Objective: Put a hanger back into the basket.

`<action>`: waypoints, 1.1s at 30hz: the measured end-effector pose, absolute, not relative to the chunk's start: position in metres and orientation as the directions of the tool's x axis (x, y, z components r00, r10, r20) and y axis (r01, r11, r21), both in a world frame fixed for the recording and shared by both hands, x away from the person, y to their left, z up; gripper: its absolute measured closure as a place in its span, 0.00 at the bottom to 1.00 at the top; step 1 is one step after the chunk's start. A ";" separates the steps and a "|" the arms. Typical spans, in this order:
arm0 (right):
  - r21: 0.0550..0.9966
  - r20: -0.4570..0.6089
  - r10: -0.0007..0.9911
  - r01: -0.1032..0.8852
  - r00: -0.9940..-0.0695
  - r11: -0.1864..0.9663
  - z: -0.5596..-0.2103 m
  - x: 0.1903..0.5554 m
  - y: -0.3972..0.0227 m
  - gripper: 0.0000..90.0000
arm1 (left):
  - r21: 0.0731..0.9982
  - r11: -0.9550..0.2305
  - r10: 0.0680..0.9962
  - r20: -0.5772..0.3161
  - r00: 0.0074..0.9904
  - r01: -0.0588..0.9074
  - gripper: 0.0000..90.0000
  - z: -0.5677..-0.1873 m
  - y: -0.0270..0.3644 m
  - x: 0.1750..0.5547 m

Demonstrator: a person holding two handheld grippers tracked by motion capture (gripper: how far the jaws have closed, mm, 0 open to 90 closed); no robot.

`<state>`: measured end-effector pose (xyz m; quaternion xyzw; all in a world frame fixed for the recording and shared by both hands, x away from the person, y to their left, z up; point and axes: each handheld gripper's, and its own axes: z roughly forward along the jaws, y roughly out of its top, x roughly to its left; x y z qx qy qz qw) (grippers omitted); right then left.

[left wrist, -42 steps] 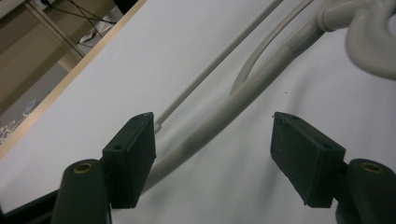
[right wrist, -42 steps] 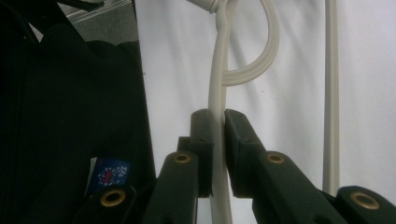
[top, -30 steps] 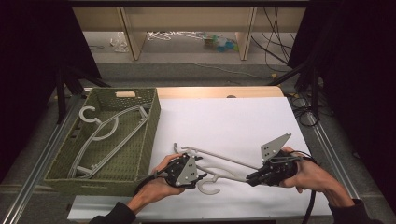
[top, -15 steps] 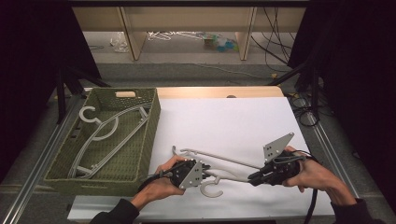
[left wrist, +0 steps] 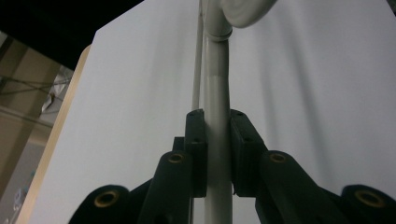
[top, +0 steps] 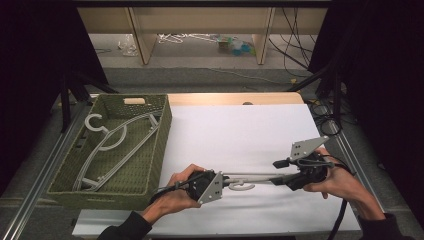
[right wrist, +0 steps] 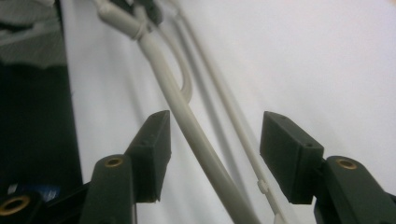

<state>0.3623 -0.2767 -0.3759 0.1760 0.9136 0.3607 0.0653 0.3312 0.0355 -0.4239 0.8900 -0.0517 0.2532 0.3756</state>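
A pale grey plastic hanger (top: 250,176) hangs just above the white table (top: 240,130), stretched between my two grippers with its hook (top: 243,186) pointing toward the front edge. My left gripper (top: 223,181) has just been closing and is now shut on the hanger near the hook. In the left gripper view the pads (left wrist: 197,140) press both sides of the hanger's arm (left wrist: 217,93). My right gripper (top: 280,180) has just been opening. In the right gripper view the jaws (right wrist: 217,128) stand apart around the hanger's arm (right wrist: 187,123) without touching it.
A green woven basket (top: 161,145) sits at the table's left with a few grey hangers (top: 112,145) lying inside. Dark frame posts and cables stand along both sides. A wooden shelf (top: 200,20) runs behind the table.
The left jaws have shut on the hanger and lifted it slightly. The right jaws, shut on the hanger's far end before, now stand apart. The hanger has swung from slanted to level.
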 end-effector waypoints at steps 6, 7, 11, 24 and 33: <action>0.745 -0.048 0.517 0.314 -0.855 0.589 -0.367 0.364 -0.278 0.38 | 0.708 -0.698 0.254 0.382 0.889 -0.105 0.88 -0.403 0.042 0.342; 0.759 -0.048 0.538 0.319 -0.842 0.568 -0.364 0.364 -0.278 0.37 | 0.719 -0.691 0.284 0.362 0.888 -0.072 0.88 -0.400 0.044 0.344; 0.807 -0.061 0.598 0.313 -0.799 0.500 -0.357 0.361 -0.281 0.34 | 0.752 -0.659 0.376 0.289 0.880 0.034 0.88 -0.387 0.054 0.352; 0.869 -0.015 0.661 0.317 -0.751 0.380 -0.376 0.332 -0.282 0.30 | 0.856 -0.458 0.520 0.038 0.854 0.241 0.88 -0.337 0.079 0.363; 0.852 0.013 0.654 0.351 -0.757 0.389 -0.392 0.331 -0.280 0.29 | 0.891 -0.356 0.508 -0.070 0.859 0.283 0.88 -0.309 0.093 0.362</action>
